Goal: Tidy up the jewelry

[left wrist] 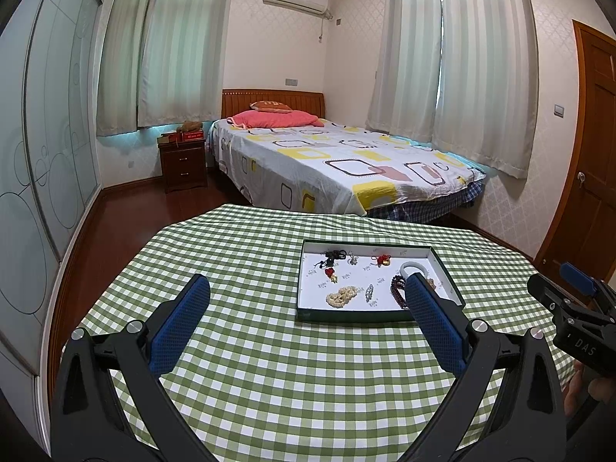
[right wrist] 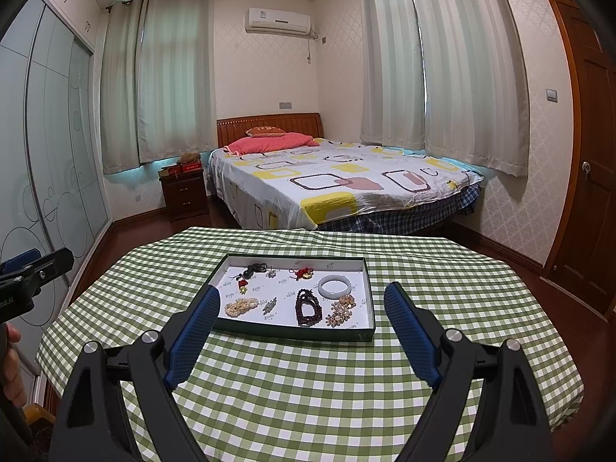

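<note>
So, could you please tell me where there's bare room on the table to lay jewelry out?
The checked tablecloth is bare between the tray's near wall and both open grippers, and also left and right of the tray. Inside, it is crowded: white bangle, dark bead bracelet and pale bead strand leave small gaps.

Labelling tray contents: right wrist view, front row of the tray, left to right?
Cream bead strand → small silver piece → dark red bead bracelet → pale tan bead cluster, all loose on the tray floor.
</note>
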